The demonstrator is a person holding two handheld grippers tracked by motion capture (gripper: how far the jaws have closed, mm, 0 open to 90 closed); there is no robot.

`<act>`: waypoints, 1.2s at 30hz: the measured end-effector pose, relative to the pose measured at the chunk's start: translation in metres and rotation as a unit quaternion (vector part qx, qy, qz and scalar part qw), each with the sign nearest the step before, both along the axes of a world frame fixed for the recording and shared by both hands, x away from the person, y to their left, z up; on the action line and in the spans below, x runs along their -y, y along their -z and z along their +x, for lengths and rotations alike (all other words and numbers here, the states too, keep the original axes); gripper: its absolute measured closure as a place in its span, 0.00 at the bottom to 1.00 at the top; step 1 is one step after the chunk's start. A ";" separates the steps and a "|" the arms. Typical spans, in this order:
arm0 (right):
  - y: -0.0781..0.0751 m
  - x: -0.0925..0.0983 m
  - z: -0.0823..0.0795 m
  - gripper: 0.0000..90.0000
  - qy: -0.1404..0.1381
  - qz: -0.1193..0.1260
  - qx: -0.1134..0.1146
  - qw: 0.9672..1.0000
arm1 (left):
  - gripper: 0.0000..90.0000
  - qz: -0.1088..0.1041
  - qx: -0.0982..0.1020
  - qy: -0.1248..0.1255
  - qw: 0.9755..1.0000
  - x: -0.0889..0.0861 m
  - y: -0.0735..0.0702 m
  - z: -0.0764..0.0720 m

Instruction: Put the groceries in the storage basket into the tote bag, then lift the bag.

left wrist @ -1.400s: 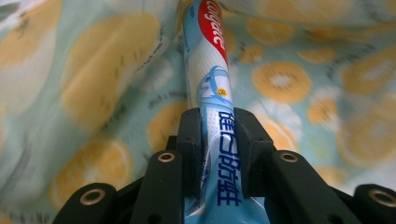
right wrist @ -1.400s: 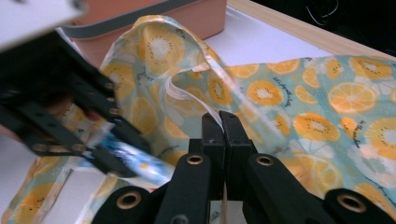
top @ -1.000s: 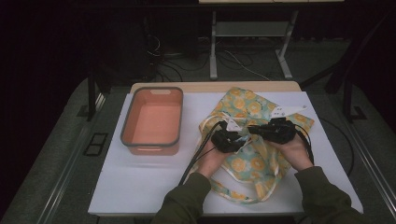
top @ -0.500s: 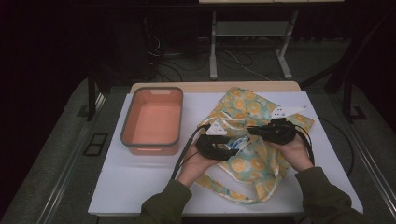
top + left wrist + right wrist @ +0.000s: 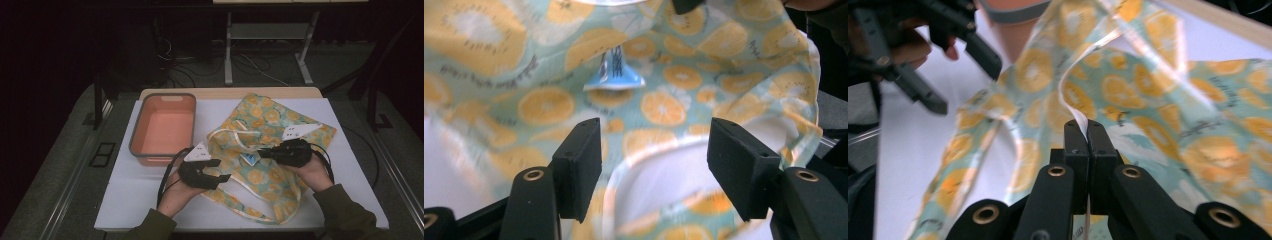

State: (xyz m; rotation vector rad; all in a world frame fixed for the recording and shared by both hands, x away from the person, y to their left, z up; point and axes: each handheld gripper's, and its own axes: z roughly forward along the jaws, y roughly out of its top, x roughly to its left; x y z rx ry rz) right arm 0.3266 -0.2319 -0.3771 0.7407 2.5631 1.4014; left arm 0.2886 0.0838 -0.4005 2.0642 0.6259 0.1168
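Bag (image 5: 270, 125) edge pinched in right gripper (image 5: 1087, 131); left gripper (image 5: 651, 167) just opened, empty.

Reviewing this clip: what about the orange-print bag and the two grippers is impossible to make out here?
- Label on the orange-print bag: left gripper view, print too blurred to read.
- Bag's inside: fabric folds cover it in the high view.
- Right gripper: shut on a strap; the pinched part lies hidden between the pads.
- Left gripper: high view, too small and dark to judge; the left gripper view shows it open.
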 end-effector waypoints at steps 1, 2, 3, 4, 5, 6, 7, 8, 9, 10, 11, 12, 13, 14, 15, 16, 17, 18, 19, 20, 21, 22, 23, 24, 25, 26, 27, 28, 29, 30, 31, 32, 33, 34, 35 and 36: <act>0.001 -0.003 -0.002 1.00 -0.005 -0.004 -0.001 1.000 | 0.40 0.004 0.001 -0.003 1.000 -0.003 0.001 -0.001; 0.003 -0.005 -0.003 1.00 -0.010 -0.005 -0.002 1.000 | 0.40 0.007 0.002 -0.004 1.000 -0.007 0.003 -0.002; 0.004 -0.008 -0.005 1.00 -0.013 -0.008 -0.005 1.000 | 0.40 0.004 -0.001 -0.004 1.000 -0.010 0.004 -0.002; 0.005 -0.011 -0.006 1.00 -0.016 -0.011 -0.004 1.000 | 0.40 0.002 -0.003 -0.007 1.000 -0.013 0.004 -0.002; 0.006 -0.013 -0.007 1.00 -0.020 -0.014 -0.005 1.000 | 0.39 0.002 -0.001 -0.008 1.000 -0.015 0.005 -0.003; 0.006 -0.014 -0.008 1.00 -0.022 -0.014 -0.007 1.000 | 0.38 0.001 -0.001 -0.008 1.000 -0.018 0.005 -0.004; 0.007 -0.016 -0.009 1.00 -0.024 -0.017 -0.008 1.000 | 0.38 0.001 0.000 -0.008 1.000 -0.020 0.005 -0.004; 0.009 -0.017 -0.010 1.00 -0.027 -0.019 -0.009 0.999 | 0.37 -0.001 0.000 -0.010 1.000 -0.022 0.005 -0.004; 0.011 -0.018 -0.012 1.00 -0.030 -0.021 -0.012 0.999 | 0.37 -0.002 -0.001 -0.009 1.000 -0.024 0.006 -0.005; 0.013 -0.020 -0.013 1.00 -0.034 -0.026 -0.012 0.999 | 0.37 0.000 0.000 -0.010 1.000 -0.025 0.006 -0.005; 0.016 -0.022 -0.015 1.00 -0.036 -0.029 -0.014 0.999 | 0.37 0.001 0.000 -0.011 1.000 -0.026 0.007 -0.005; 0.018 -0.024 -0.018 0.99 -0.041 -0.035 -0.015 0.998 | 0.37 0.001 -0.001 -0.011 1.000 -0.027 0.007 -0.006; 0.021 -0.026 -0.020 0.99 -0.045 -0.042 -0.016 0.998 | 0.37 0.002 -0.001 -0.013 1.000 -0.028 0.008 -0.006; 0.023 -0.028 -0.022 0.99 -0.047 -0.046 -0.020 0.998 | 0.37 0.005 -0.001 -0.014 1.000 -0.029 0.008 -0.005; 0.026 -0.030 -0.023 0.99 -0.052 -0.049 -0.022 0.997 | 0.37 0.006 -0.001 -0.014 1.000 -0.029 0.009 -0.005; 0.029 -0.032 -0.025 0.99 -0.057 -0.054 -0.026 0.997 | 0.37 0.007 -0.002 -0.014 1.000 -0.028 0.009 -0.006; 0.032 -0.034 -0.026 0.99 -0.060 -0.060 -0.031 0.996 | 0.37 0.011 0.000 -0.013 1.000 -0.028 0.010 -0.006; 0.036 -0.036 -0.027 0.98 -0.062 -0.064 -0.032 0.995 | 0.38 0.016 0.001 -0.011 1.000 -0.026 0.011 -0.006; 0.038 -0.037 -0.027 0.96 -0.063 -0.067 -0.033 0.995 | 0.38 0.019 0.001 -0.010 1.000 -0.025 0.012 -0.006; 0.039 -0.038 -0.028 0.89 -0.065 -0.064 -0.036 0.995 | 0.38 0.024 0.000 -0.009 1.000 -0.023 0.014 -0.006; 0.039 -0.038 -0.029 0.79 -0.063 -0.064 -0.040 0.995 | 0.38 0.031 0.001 -0.008 0.999 -0.021 0.016 -0.006; 0.038 -0.038 -0.031 0.73 -0.058 -0.065 -0.037 0.996 | 0.38 0.037 0.002 -0.008 0.999 -0.020 0.018 -0.005; 0.037 -0.037 -0.034 0.68 -0.058 -0.068 -0.035 0.995 | 0.38 0.041 0.001 -0.008 0.999 -0.018 0.020 -0.004; 0.036 -0.035 -0.038 0.63 -0.056 -0.072 -0.036 0.995 | 0.37 0.045 0.000 -0.009 0.999 -0.016 0.022 -0.003; 0.037 -0.032 -0.042 0.59 -0.053 -0.076 -0.028 0.995 | 0.36 0.054 0.001 -0.010 0.998 -0.014 0.024 -0.002; 0.038 -0.030 -0.046 0.57 -0.050 -0.085 -0.026 0.995 | 0.35 0.063 0.005 -0.011 0.998 -0.013 0.026 -0.001; 0.041 -0.027 -0.050 0.54 -0.051 -0.093 -0.025 0.994 | 0.34 0.071 0.003 -0.012 0.997 -0.011 0.029 0.000; 0.043 -0.025 -0.054 0.50 -0.046 -0.100 -0.027 0.994 | 0.33 0.077 0.002 -0.014 0.997 -0.009 0.031 0.001; 0.047 -0.023 -0.057 0.48 -0.045 -0.107 -0.029 0.993 | 0.33 0.085 0.001 -0.016 0.996 -0.008 0.032 0.002; 0.050 -0.021 -0.060 0.47 -0.044 -0.117 -0.032 0.992 | 0.33 0.093 0.002 -0.016 0.996 -0.007 0.034 0.003; 0.052 -0.019 -0.064 0.47 -0.041 -0.127 -0.031 0.991 | 0.33 0.098 0.001 -0.015 0.995 -0.006 0.035 0.003; 0.055 -0.018 -0.067 0.45 -0.042 -0.130 -0.030 0.990 | 0.34 0.105 0.000 -0.018 0.994 -0.006 0.036 0.004; 0.057 -0.016 -0.069 0.45 -0.043 -0.135 -0.035 0.989 | 0.34 0.106 -0.004 -0.019 0.994 -0.006 0.037 0.005; 0.060 -0.015 -0.071 0.45 -0.042 -0.143 -0.036 0.988 | 0.35 0.108 -0.005 -0.019 0.994 -0.006 0.038 0.006; 0.063 -0.014 -0.073 0.45 -0.042 -0.152 -0.037 0.987 | 0.36 0.115 -0.004 -0.022 0.993 -0.006 0.040 0.007; 0.065 -0.014 -0.074 0.47 -0.045 -0.160 -0.033 0.985 | 0.37 0.120 -0.005 -0.023 0.992 -0.006 0.041 0.008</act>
